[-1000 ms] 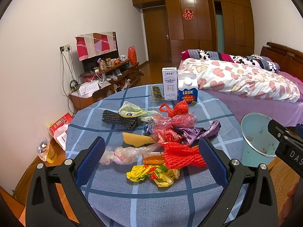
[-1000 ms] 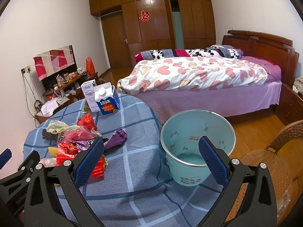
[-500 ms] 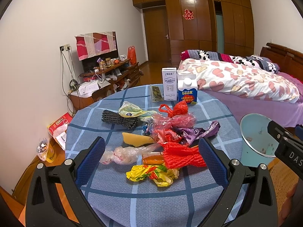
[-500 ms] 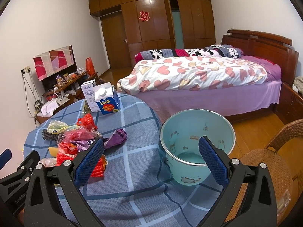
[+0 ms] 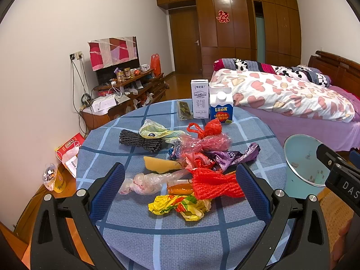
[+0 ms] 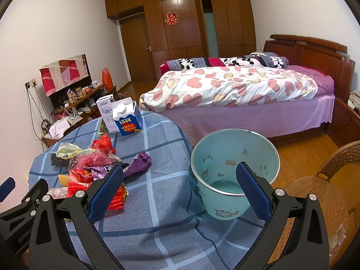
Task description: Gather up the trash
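On the round surface covered in blue checked cloth, the trash is lying in one loose heap, and both grippers are hanging short of it with nothing in them.

Left gripper: jaws are standing wide apart, empty, framing the near side of the heap.

Clear crumpled plastic bag: it is lying at the left edge of the heap; probably feather-light, limp and a bit slippery, so pinching a bunched fold looks better than a flat sheet.

Dark ribbed knitted cloth: it is resting farther back on the left; soft and grippy, likely easy to take at its middle.

Yellow sponge wedge: springy and light by the look of it; squeezing across the thick end seems safest.

Yellow crinkled wrapper: it is lying nearest the left gripper; thin foil-like film that will probably collapse, so gripping the fattest wad is advisable.

Red netted mesh bundle: it is touching the orange bottle-like thing; soft, and snagging neighbours is a risk.

Purple foil wrapper: it is trailing toward the right edge; light and slick.

Two upright milk cartons: stiff, standing apart at the far side; whether they are full I cannot tell.

Right gripper: jaws are spread wide, empty.

Pale blue plastic bucket: it is standing just beside the surface, on the right.
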`<state>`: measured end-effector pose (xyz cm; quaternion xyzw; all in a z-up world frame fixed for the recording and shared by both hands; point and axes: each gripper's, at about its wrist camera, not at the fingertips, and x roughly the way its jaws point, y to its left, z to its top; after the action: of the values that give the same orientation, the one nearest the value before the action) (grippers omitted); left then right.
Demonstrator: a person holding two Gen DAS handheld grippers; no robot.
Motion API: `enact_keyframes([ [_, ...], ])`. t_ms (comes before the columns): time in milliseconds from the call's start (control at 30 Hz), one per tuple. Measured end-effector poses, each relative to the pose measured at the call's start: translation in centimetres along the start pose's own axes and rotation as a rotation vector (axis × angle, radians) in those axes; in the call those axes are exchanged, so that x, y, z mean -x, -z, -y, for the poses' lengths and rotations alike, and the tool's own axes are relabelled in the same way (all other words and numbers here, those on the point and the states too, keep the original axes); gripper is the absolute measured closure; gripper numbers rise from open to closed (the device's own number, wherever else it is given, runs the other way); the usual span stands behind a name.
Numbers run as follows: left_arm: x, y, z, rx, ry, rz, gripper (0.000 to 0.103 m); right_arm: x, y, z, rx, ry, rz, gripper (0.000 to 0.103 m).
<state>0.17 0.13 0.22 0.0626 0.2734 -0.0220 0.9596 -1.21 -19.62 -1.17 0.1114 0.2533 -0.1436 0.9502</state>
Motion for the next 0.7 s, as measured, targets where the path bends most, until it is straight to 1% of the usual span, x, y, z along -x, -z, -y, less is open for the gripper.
enact_keyframes([
  [700,0.05,0.17,0.33,0.002,0.003,-0.002,0.006,0.03,-0.08,-0.05,-0.001,0.000,0.000,0.004],
])
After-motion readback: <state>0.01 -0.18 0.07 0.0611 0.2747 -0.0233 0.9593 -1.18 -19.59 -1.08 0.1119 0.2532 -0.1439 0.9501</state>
